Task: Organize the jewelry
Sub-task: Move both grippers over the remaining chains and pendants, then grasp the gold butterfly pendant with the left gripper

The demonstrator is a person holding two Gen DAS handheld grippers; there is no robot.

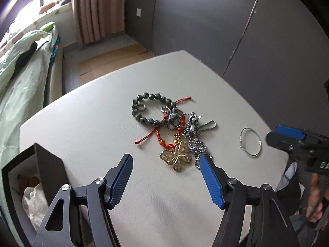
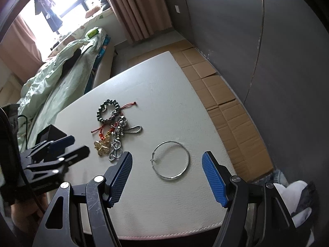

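Note:
A tangled pile of jewelry lies mid-table: a dark bead bracelet (image 1: 144, 109), a red cord bracelet (image 1: 162, 135), a gold butterfly pendant (image 1: 176, 157) and a silver ball chain (image 1: 195, 142). The pile also shows in the right wrist view (image 2: 113, 129). A thin silver hoop (image 1: 250, 142) lies apart to the right, just ahead of my right gripper (image 2: 167, 160). My left gripper (image 1: 167, 162) is open and empty, just short of the butterfly pendant. My right gripper is open and empty, jaws either side of the hoop (image 2: 170, 159).
The white table (image 1: 102, 113) carries an open black box (image 1: 39, 164) at its left edge with pale stuffing inside. A bed with green bedding (image 1: 18, 72) stands left. Cardboard sheets (image 2: 224, 103) cover the floor by the grey wall.

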